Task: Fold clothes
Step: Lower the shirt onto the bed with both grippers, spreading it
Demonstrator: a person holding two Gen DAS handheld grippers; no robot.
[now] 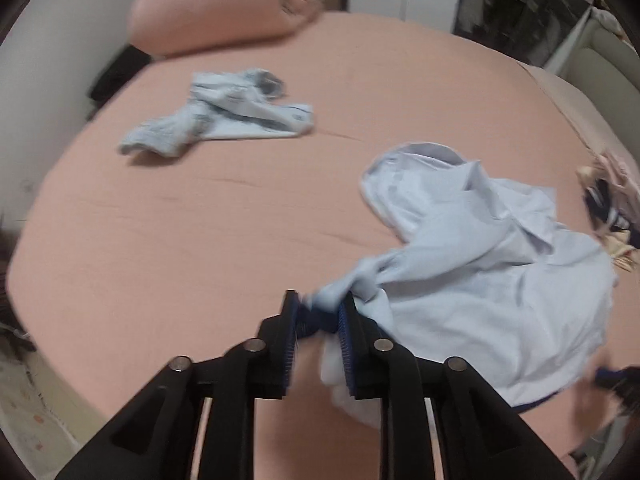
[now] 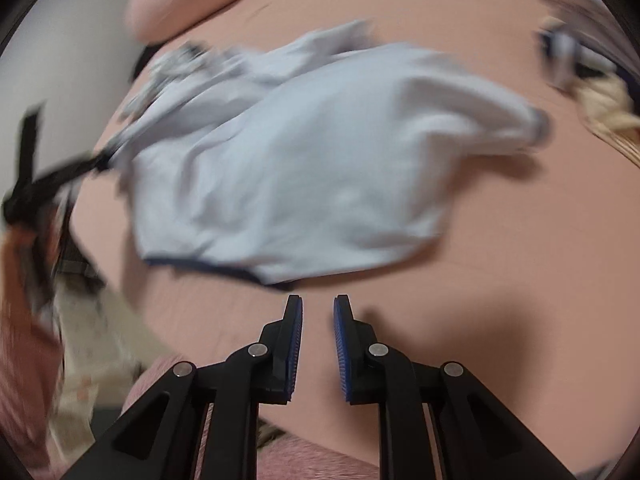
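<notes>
No brand, label or readable writing shows on any garment; motion blur smears the cloth in both views.

The left gripper (image 1: 318, 304) has its jaws drawn narrow and clamped on a bunched corner of the pale blue shirt (image 1: 480, 260), with a dark blue trim of the cloth squeezed between the blue ribbed pads (image 1: 347, 344). From that pinch the shirt spreads away to the right across the pink bed (image 1: 200, 220), crumpled and partly lifted near the gripper, its hood-like fold lying toward the far side.

The right gripper (image 2: 318, 308) hangs above bare bed sheet just near of the shirt's dark-edged hem (image 2: 224, 268). Its jaws stand narrow with a clear gap between the pads, and nothing is between them; they touch no cloth.

In the right wrist view the left gripper appears at the far left as a blurred black shape (image 2: 52, 180) gripping the shirt's corner.

Farther off on the left of the bed lies a second, smaller light blue garment (image 1: 216, 116), crumpled, with grey patches, well apart from the shirt. A pink pillow (image 1: 216, 4) sits at the far left of the bed. At the right edge lies a heap of patterned clothes (image 1: 608, 208), dark blue and cream, just beside the shirt
</notes>
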